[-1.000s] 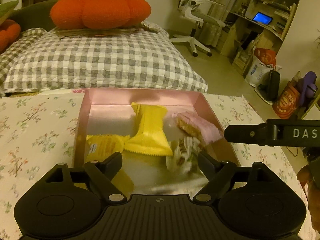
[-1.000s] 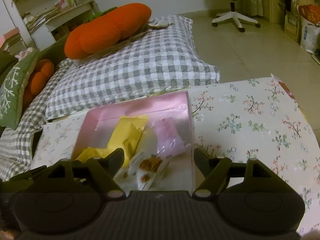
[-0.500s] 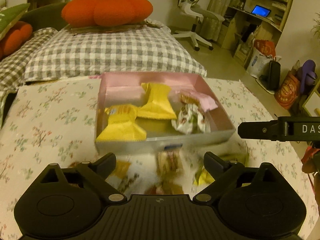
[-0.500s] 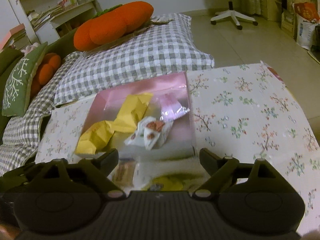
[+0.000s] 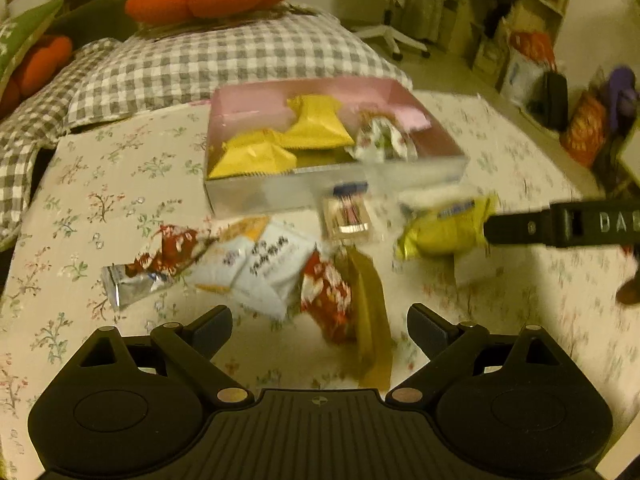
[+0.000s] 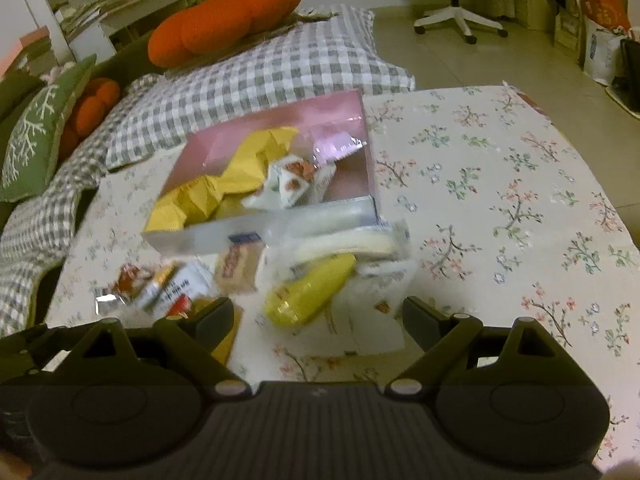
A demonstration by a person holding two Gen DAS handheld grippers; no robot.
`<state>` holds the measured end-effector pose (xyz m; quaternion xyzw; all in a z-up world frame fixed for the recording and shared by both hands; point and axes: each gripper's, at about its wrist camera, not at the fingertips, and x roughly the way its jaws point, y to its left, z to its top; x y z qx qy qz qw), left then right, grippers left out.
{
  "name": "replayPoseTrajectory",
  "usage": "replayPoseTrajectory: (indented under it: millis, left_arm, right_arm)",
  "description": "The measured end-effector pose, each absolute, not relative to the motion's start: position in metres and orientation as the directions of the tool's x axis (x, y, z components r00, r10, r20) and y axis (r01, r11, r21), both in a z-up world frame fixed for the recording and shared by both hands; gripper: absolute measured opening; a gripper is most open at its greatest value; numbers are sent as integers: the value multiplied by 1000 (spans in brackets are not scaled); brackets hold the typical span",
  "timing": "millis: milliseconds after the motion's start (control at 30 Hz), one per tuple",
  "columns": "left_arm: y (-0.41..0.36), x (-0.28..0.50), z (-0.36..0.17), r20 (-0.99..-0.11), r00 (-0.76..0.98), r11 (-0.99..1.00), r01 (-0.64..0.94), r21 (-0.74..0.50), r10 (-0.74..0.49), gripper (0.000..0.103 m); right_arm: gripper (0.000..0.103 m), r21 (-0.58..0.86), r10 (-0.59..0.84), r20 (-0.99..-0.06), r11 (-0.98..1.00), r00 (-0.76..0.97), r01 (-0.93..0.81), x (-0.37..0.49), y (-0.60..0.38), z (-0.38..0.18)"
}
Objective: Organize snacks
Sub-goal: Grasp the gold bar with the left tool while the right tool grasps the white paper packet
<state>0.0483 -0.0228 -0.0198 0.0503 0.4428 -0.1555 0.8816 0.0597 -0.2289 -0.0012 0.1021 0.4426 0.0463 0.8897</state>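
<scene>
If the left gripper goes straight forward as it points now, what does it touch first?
Probably the red patterned snack packet lying between the open left gripper fingers' line, beside an olive-brown wrapper; depth is unclear.

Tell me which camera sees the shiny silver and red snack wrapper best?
The left wrist view. There the silver and red wrapper lies whole on the flowered cloth, nothing covering it, left of the white packets. In the right wrist view it is blurry, near the left edge, partly hidden behind the right gripper's finger.
</scene>
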Motion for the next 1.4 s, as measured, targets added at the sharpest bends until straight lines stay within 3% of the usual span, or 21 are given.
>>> replayPoseTrajectory:
  millis: [133, 233, 300, 367, 400, 500, 767, 867, 1033, 1233, 1300, 1367, 1400]
  left_arm:
    - [-28, 36, -24, -799, 543, 918, 395, -29, -259, 93]
    - [-32, 31, -23, -792, 530, 896, 442, -49, -305, 84]
    - [-34, 32, -23, -789, 515, 886, 458, -77, -335, 72]
    - [-36, 36, -25, -795, 485, 876, 469, -115, -364, 44]
    - [-39, 39, -26, -800, 467, 871, 472, -135, -377, 40]
    - [-45, 44, -31, -807, 447, 863, 483, -145, -386, 34]
    - [-58, 54, -44, -818, 417, 856, 489, -167, -397, 20]
    - [-51, 58, -44, -820, 422, 867, 469, -167, -386, 15]
    - [-44, 60, -44, -812, 379, 840, 491, -230, -443, 15]
    - [-52, 53, -43, -785, 300, 774, 543, -326, -542, 28]
    - [-55, 52, -38, -767, 325, 771, 549, -324, -553, 36]
    - [-59, 51, -36, -758, 358, 781, 547, -303, -545, 51]
    - [-63, 51, -36, -760, 367, 784, 550, -288, -537, 51]
  right_arm:
    - [90, 187, 157, -803, 982, 576, -7, 55, -231, -10]
    - [89, 163, 141, -824, 987, 548, -9, 58, -234, -20]
    - [86, 165, 142, -832, 986, 537, -5, 61, -235, -26]
    - [82, 176, 148, -835, 984, 530, 2, 64, -236, -32]
    - [79, 181, 153, -837, 983, 525, 3, 67, -236, -34]
    - [71, 184, 156, -843, 983, 516, 2, 75, -231, -38]
    - [68, 178, 154, -848, 984, 507, -2, 88, -223, -45]
    - [61, 181, 157, -842, 983, 516, -4, 87, -228, -43]
    - [55, 197, 161, -847, 980, 507, 18, 81, -246, -41]
    - [57, 199, 145, -862, 978, 486, 62, 67, -268, -37]
    - [59, 209, 142, -858, 974, 493, 83, 62, -275, -33]
    - [63, 225, 149, -850, 970, 505, 92, 59, -280, -29]
    - [69, 232, 154, -845, 968, 512, 91, 57, -281, -27]
